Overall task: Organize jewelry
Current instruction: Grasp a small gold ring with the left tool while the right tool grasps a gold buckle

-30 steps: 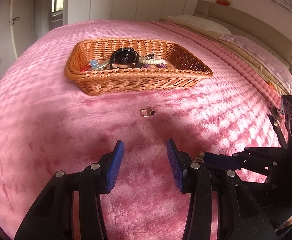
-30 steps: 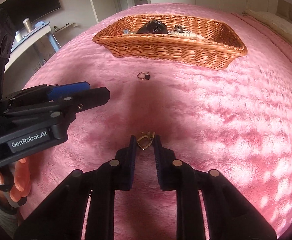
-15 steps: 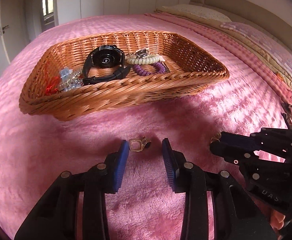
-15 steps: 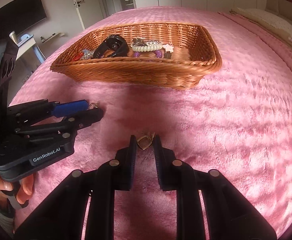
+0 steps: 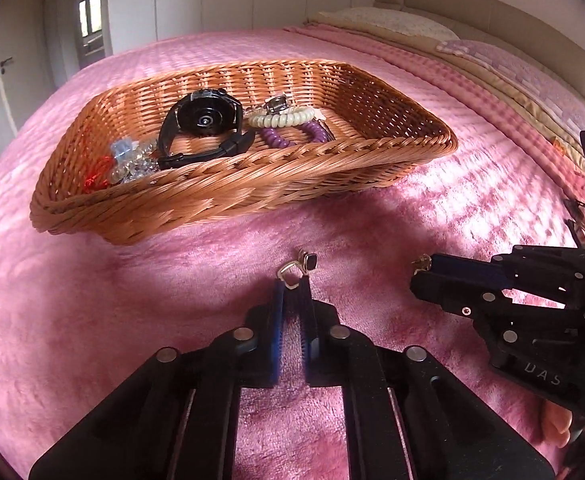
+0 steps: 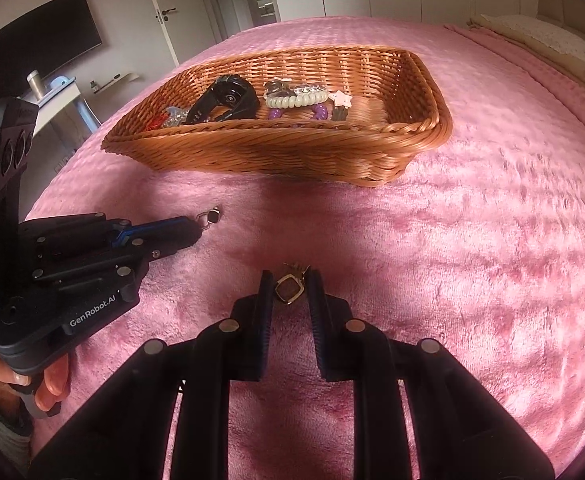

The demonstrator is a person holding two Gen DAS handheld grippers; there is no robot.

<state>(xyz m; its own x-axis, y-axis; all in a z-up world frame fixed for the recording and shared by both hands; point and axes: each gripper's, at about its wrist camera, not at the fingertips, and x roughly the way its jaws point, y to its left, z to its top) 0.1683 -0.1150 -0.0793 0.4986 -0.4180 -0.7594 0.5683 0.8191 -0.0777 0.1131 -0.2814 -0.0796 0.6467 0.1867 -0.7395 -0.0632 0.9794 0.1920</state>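
A gold earring with a black stone [image 5: 297, 269] stands at the tips of my left gripper [image 5: 292, 286]. Its ring is pinched between the blue pads as the jaws are closing. From the right wrist view, this earring [image 6: 209, 216] pokes out past the left gripper [image 6: 197, 233]. My right gripper [image 6: 288, 282] is shut on a square gold earring [image 6: 288, 289], held just above the pink blanket. The left wrist view shows the right gripper [image 5: 423, 274] at the right with gold at its tip. The wicker basket [image 5: 252, 184] lies just beyond both.
The basket [image 6: 292, 148] holds a black watch [image 5: 208, 120], a white coil bracelet [image 5: 280, 120], a purple coil [image 5: 288, 138], clear beads [image 5: 132, 160] and a star clip [image 6: 340, 98]. Pillows [image 5: 512, 64] lie at the far right. A person's hand [image 6: 48, 384] holds the left gripper's handle.
Both grippers moved forward toward the basket. The left jaws narrowed from wide open onto the black-stone earring, which now stands up. The right gripper kept its earring.
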